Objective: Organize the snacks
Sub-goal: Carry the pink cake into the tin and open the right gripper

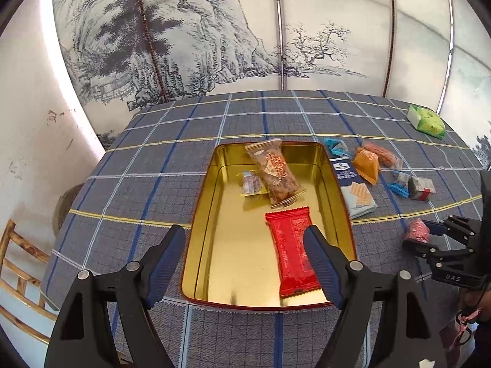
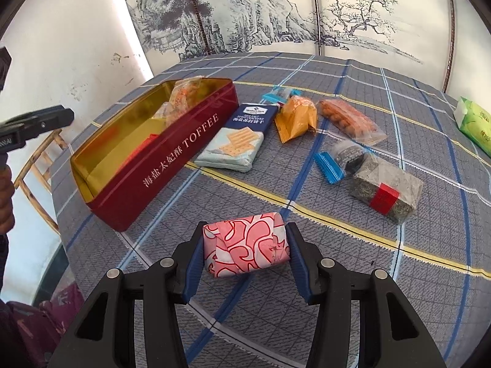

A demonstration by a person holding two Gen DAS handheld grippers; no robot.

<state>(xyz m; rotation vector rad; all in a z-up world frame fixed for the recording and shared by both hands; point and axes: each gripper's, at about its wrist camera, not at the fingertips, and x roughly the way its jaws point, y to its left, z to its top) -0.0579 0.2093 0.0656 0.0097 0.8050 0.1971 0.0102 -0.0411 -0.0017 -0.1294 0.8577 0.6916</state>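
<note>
A red toffee tin point(image 1: 199, 214) with a gold inside stands open on the checked tablecloth; it also shows in the right wrist view point(image 2: 172, 156). Inside lie a red packet point(image 1: 288, 254), a clear packet of brown snacks point(image 1: 276, 174) and a small wrapped sweet point(image 1: 251, 183). My left gripper point(image 1: 245, 263) is open and empty above the tin's near end. My right gripper point(image 2: 245, 254) is shut on a pink patterned packet point(image 2: 245, 245), just above the cloth to the right of the tin; it also shows in the left wrist view point(image 1: 417, 230).
Loose snacks lie right of the tin: a blue cracker pack point(image 2: 239, 135), an orange packet point(image 2: 297, 118), a clear packet of orange snacks point(image 2: 349, 119), blue-ended sweets point(image 2: 337, 159), a grey block with a red band point(image 2: 386, 188). A green pack point(image 2: 475, 122) lies far right. A wooden chair point(image 1: 18, 263) stands left.
</note>
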